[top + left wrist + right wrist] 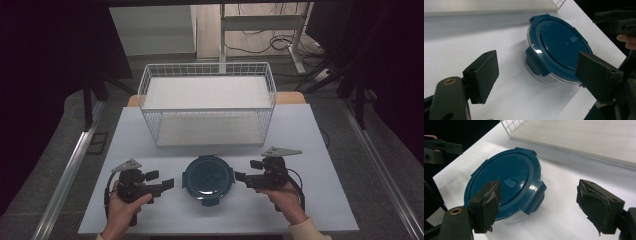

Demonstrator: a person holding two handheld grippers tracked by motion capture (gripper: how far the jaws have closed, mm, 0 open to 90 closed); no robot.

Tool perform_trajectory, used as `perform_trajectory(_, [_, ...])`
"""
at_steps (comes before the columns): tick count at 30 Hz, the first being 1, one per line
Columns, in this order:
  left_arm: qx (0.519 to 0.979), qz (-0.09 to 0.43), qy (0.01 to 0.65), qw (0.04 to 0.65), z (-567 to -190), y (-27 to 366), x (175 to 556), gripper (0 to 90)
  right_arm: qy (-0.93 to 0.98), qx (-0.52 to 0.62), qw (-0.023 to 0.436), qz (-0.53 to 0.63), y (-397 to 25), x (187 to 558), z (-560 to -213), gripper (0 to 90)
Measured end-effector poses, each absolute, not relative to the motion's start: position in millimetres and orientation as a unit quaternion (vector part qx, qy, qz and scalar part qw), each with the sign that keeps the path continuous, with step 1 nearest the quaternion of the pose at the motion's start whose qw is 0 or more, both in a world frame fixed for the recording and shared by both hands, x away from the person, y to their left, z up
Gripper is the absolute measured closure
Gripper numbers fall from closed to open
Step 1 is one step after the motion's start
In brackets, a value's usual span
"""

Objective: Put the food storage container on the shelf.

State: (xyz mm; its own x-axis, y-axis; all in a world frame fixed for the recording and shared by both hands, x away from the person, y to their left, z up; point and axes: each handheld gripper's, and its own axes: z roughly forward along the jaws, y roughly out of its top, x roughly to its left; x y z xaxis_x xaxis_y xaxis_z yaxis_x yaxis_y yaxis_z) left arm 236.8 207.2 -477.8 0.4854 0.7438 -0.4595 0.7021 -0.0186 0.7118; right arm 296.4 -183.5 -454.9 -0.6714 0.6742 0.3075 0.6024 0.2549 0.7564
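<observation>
Squarely between the left gripper (169, 184) and right gripper (240, 176), both gaping and empty, sits the round lidded container (208, 180); probably rigid and slick, best pinched at its side latches (536, 196).

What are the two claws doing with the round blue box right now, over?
Left claw open, right claw open, either side of round clear container with dark blue clip lid, not touching. Lid on. White wire basket behind it, nothing between.

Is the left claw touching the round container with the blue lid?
Apart. In the high view, bare white table shows between the left claw and the round container. The left gripper view shows its jaws spread wide, short of the container.
</observation>
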Motion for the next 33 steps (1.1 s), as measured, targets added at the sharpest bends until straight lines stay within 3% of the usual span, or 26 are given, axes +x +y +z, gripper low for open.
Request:
perform_trajectory(13, [0.697, -0.062, 0.537, 0.471, -489, 187, 268, 11.9, 0.784, 0.429, -0.024, 0.447, -157, 314, -469, 13.4])
perform_trajectory(33, [0.680, -0.158, 0.542, 0.467, -517, 165, 284, 15.2, 0.777, 0.464, -0.087, 0.416, -140, 320, -500, 11.9])
